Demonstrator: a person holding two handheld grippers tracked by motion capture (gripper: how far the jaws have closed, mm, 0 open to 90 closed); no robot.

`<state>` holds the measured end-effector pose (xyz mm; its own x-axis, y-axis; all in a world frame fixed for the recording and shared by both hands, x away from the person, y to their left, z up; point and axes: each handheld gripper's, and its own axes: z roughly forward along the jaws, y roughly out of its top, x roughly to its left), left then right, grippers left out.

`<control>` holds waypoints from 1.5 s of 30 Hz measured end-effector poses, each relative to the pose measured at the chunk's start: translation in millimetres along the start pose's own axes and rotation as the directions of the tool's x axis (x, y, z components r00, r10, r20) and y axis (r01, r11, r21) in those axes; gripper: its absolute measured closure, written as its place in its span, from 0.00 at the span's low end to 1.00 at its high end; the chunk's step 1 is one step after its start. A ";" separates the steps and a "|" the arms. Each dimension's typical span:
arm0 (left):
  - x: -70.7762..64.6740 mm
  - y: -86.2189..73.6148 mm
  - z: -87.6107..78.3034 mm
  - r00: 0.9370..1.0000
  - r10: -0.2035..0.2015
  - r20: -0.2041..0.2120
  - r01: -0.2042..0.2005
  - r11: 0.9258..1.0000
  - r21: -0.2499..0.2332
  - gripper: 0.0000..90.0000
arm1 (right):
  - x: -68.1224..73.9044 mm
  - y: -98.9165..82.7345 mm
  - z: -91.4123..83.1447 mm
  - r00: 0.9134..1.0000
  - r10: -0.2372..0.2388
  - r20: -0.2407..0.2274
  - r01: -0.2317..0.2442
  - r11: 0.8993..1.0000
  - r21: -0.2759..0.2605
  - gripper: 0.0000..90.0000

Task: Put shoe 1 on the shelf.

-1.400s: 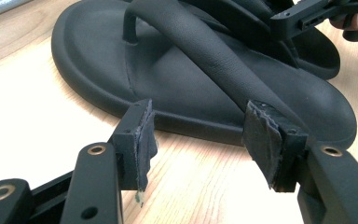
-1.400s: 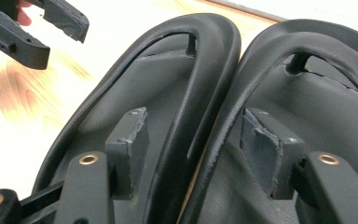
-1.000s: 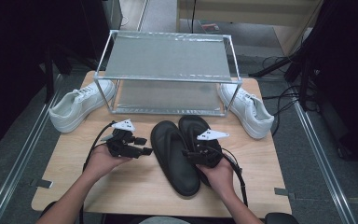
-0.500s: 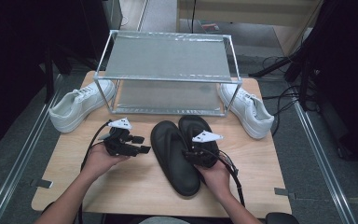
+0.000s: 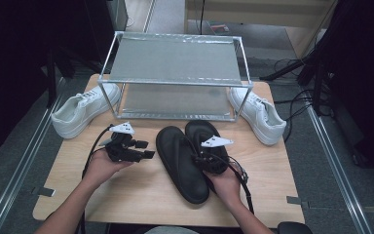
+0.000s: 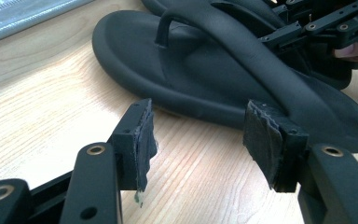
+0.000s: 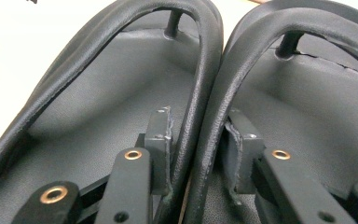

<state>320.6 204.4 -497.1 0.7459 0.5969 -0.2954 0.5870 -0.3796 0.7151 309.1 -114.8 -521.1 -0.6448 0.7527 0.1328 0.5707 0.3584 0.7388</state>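
The right tongs (image 7: 196, 149) had just been closing on the adjoining straps of two black flip-flops (image 5: 190, 156) lying lengthwise ahead; the left tongs (image 5: 143, 149), wide and empty, were held beside them on the worktop (image 5: 141, 195).

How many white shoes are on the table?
2. One white sneaker lies at the table's left edge, beside the metal rack. The other white sneaker lies at the right edge, by the rack's right legs. The rack hides none that I can see.

2 white sneakers (image 5: 83, 109) beside a metal shelf rack (image 5: 175, 63) on a wooden table (image 5: 141, 190)
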 end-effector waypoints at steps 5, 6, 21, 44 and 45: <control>-0.6 -0.4 0.6 1.000 0.012 -0.010 -0.012 1.000 0.005 0.48 | -7.9 1.7 -3.2 0.999 0.037 -0.005 -0.037 0.999 0.010 0.83; -0.6 -0.4 0.6 1.000 0.012 -0.010 -0.012 1.000 0.005 0.49 | -7.9 1.7 -3.2 0.999 0.037 -0.005 -0.037 0.999 0.010 0.83; -2.5 -12.5 -9.7 0.999 -0.011 -0.048 0.011 1.000 0.006 0.48 | -14.0 19.3 -7.8 0.998 0.042 -0.050 -0.042 0.999 -0.003 0.84; -11.6 -42.7 -32.9 0.991 -0.069 -0.111 0.068 0.998 -0.019 0.47 | -29.6 60.2 14.9 0.998 -0.003 -0.069 0.001 1.000 -0.019 0.84; -11.7 -43.1 -33.4 0.991 -0.069 -0.112 0.068 0.998 -0.016 0.47 | -30.8 62.1 16.7 0.998 -0.004 -0.067 0.003 1.000 -0.017 0.84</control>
<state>276.1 237.4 -503.4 0.6639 0.6968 -0.2714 0.6310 -0.3272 0.7034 372.9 -106.4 -490.3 -0.6795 0.7127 0.1741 0.5601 0.3507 0.7505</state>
